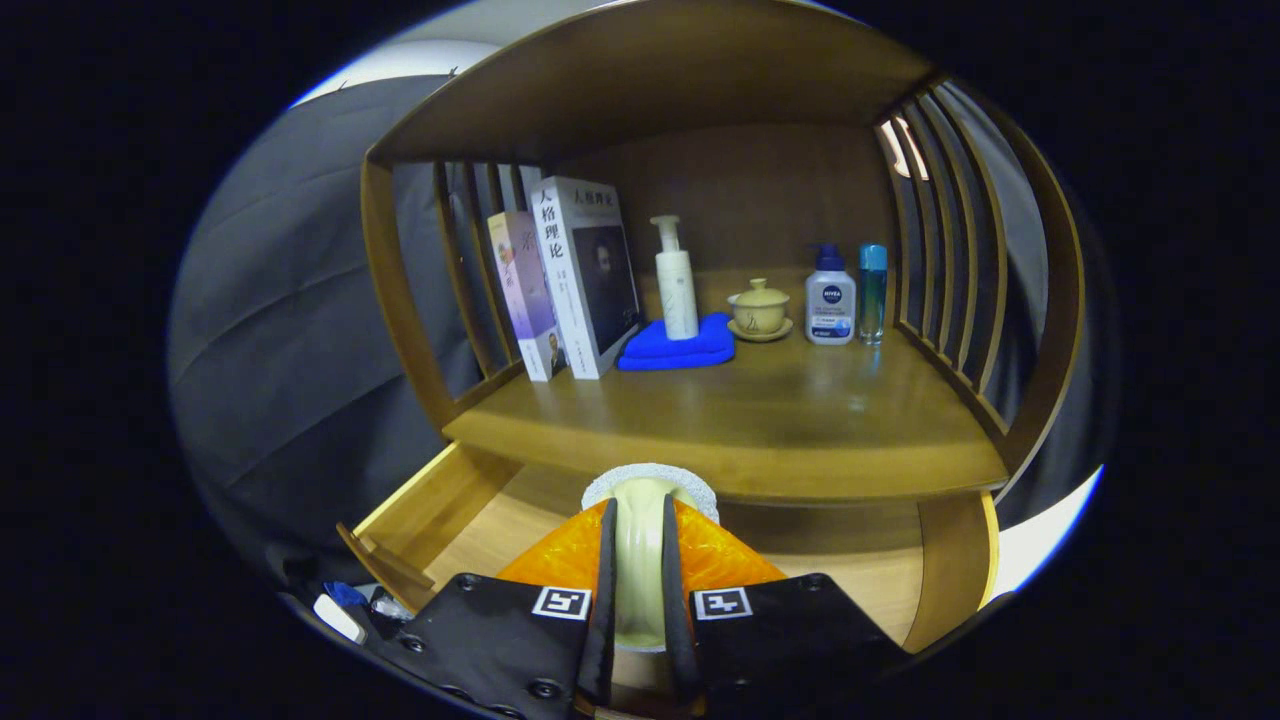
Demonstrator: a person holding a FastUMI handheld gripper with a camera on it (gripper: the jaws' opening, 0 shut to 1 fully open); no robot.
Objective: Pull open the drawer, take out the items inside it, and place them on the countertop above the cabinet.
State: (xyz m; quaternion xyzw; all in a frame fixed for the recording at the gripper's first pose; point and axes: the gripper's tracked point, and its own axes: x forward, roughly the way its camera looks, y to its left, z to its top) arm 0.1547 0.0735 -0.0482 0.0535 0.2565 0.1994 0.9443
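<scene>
Gripper (640, 580) closing both fingers on cream brush (640, 545), bristle pad facing away, carrying it above open drawer (440, 500) toward countertop (780, 420), apparently to set it down in the bare front, clear of books (570, 280) and bottles (830, 300).

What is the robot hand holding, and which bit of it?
The fingers pinch a pale cream handle, one on each side. It belongs to a brush-like item with a white round head, above the open drawer.
</scene>
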